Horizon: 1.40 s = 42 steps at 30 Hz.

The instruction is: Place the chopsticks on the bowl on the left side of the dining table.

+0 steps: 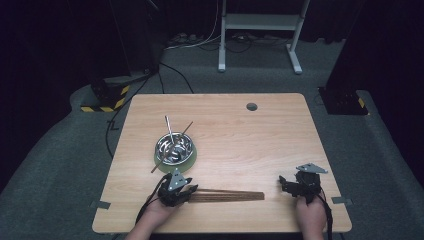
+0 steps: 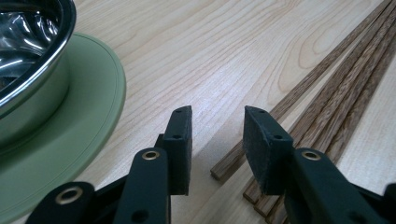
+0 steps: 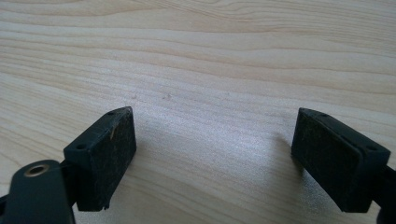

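A bundle of brown wooden chopsticks lies flat along the table's front part. My left gripper sits at the bundle's left end, low over the wood. Its jaws stand a little apart, with the end of the outermost chopstick between them and the pads clear of it. My right gripper rests at the front right, open wide over bare wood with nothing between its pads.
A steel bowl on a green saucer stands just behind the left gripper. A metal handle and a thin stick lean out of it. A round hole marks the wooden table at the back.
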Each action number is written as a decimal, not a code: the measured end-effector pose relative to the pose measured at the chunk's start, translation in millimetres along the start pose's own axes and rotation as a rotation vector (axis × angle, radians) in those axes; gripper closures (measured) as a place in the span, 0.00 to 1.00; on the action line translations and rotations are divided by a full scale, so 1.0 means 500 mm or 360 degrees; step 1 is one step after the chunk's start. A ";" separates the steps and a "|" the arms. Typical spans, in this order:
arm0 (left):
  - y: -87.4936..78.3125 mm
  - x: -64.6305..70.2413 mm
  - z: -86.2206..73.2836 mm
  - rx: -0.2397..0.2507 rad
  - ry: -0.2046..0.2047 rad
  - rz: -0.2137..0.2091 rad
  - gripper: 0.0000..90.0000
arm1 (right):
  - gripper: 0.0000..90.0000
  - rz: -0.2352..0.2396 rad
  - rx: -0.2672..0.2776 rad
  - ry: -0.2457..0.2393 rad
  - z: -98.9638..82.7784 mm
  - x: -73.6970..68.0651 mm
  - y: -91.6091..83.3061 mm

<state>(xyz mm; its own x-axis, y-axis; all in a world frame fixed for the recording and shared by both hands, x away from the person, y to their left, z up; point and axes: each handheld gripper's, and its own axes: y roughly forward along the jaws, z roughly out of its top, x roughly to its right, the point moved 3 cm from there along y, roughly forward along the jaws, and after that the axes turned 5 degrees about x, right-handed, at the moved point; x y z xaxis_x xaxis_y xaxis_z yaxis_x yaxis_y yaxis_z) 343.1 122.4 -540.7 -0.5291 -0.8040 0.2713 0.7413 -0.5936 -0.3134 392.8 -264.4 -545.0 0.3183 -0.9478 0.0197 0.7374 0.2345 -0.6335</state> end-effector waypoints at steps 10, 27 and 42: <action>0.014 0.011 -0.007 -0.0059 0.0012 -0.0040 0.72 | 0.15 0.0020 -0.0020 -0.0018 0.000 0.001 -0.002; 0.009 0.010 -0.012 -0.0087 0.0025 -0.0071 0.88 | 0.15 0.0022 -0.0024 -0.0014 0.000 0.000 -0.003; -0.014 -0.038 -0.003 -0.0045 -0.0023 0.0024 0.91 | 0.15 0.0024 -0.0026 -0.0011 0.000 0.000 -0.003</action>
<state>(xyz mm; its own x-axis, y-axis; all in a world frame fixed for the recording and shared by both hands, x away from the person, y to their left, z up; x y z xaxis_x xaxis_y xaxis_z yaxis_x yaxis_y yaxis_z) 347.1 141.7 -545.2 -0.5117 -0.8125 0.2792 0.7372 -0.5821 -0.3431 391.7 -264.8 -544.1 0.3337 -0.9425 0.0154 0.7225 0.2452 -0.6465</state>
